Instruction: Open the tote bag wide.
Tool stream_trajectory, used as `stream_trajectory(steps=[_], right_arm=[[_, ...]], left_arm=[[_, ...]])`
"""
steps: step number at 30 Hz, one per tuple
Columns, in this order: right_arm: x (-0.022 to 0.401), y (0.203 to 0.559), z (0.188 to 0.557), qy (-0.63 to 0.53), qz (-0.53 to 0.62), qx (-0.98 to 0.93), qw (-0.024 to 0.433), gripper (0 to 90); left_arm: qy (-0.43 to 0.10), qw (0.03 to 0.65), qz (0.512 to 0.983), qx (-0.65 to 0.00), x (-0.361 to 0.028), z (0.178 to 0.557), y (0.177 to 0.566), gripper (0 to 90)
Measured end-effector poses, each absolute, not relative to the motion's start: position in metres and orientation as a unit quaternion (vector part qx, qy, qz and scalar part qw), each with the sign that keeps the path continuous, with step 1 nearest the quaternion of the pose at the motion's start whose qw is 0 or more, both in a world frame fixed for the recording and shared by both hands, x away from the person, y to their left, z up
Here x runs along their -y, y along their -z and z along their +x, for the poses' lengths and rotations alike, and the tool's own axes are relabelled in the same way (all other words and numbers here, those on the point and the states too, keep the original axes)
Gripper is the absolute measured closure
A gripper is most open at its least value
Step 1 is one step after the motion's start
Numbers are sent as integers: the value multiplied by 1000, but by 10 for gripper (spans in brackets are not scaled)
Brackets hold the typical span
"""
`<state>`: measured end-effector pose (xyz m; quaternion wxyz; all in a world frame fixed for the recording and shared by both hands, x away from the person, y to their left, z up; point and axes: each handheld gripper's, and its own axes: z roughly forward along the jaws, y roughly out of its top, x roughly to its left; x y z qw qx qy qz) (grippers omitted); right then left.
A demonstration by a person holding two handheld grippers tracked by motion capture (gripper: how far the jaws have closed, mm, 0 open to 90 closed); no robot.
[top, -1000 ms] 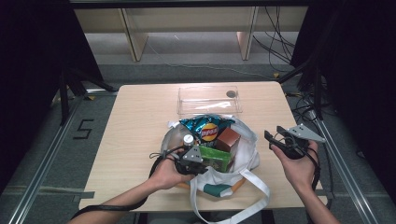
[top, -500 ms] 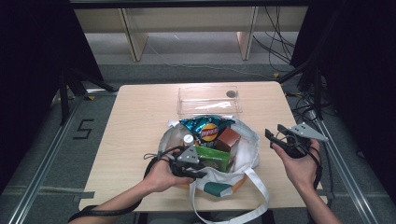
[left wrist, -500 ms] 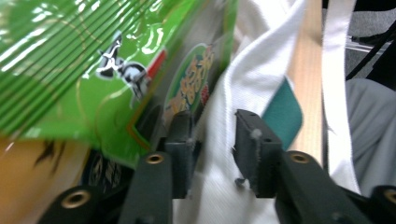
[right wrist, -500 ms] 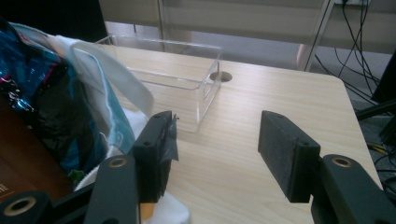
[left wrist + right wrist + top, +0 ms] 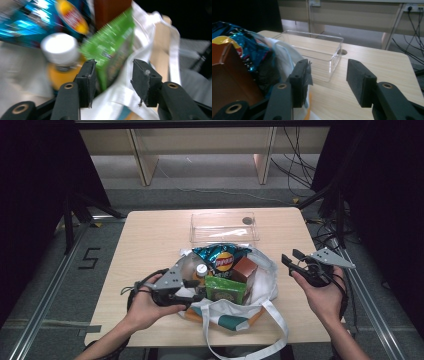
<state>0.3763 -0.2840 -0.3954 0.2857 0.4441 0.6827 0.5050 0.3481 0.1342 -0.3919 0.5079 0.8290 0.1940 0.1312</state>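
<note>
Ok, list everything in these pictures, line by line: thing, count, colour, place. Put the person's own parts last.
table: one, light wood, centre of the high view.
clear box: one, transparent, far side of the table.
tote bag: one, white, near side of the table, straps over the near edge.
chip bag: one, blue with a yellow logo, in the tote bag.
brown box: one, brown, in the bag, right of the chips.
green packet: one, green, in the bag, nearest the person.
bottle: one, white cap, orange body, in the bag.
left gripper: one, black, jaws open at the green packet.
right gripper: one, black, open, nothing between its jaws.
</note>
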Motion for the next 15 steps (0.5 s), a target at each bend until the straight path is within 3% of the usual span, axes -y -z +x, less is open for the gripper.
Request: stream_trajectory(steps=[7, 15], right_arm=[[268, 384, 382, -506, 396, -711, 285, 660], [252, 382, 400, -480, 385, -750, 242, 673]], left_arm=[[-208, 511, 796, -249, -174, 378, 378, 522], [-168, 502, 808, -261, -178, 412, 385, 460]])
